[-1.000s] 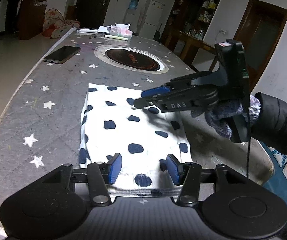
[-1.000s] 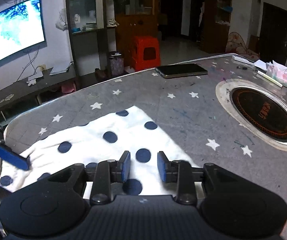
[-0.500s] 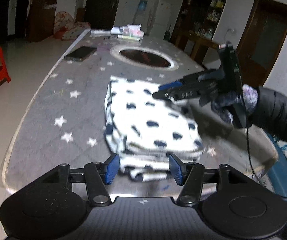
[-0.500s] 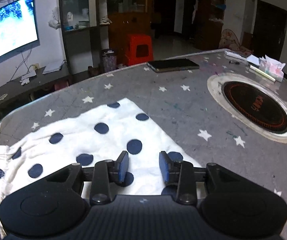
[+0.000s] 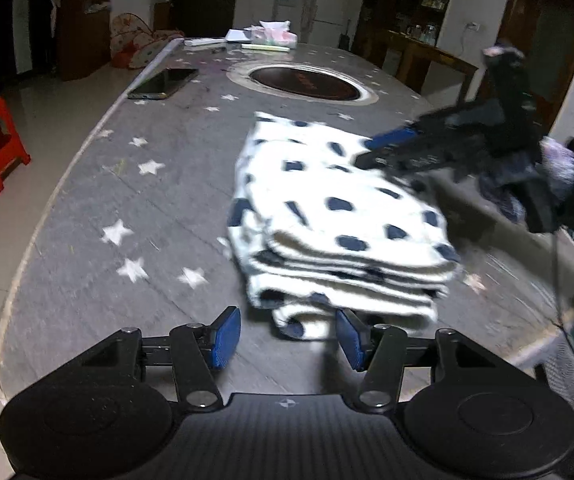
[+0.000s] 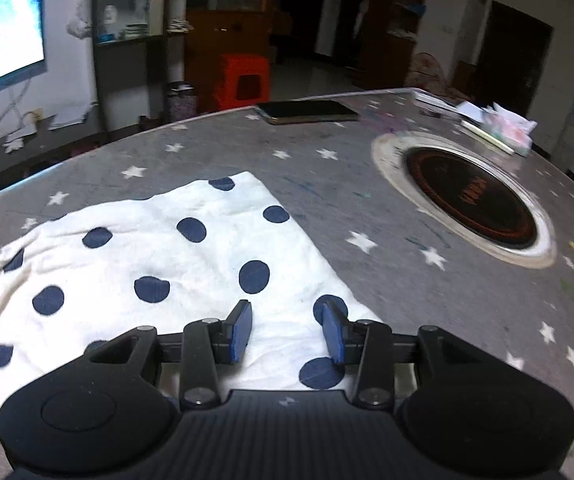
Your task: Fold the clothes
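folded polka-dot garment on star-print table, left gripper jaws apart, right gripper jaws just widening, gripping nothing

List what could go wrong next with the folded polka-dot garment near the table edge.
The folded garment lies close to the table's near edge; a nudge could push its loose bottom layers off. The left gripper stands open right at those uneven layers, so it might catch only some. The right gripper, jaws just opening above the top, could drag and unfold it.
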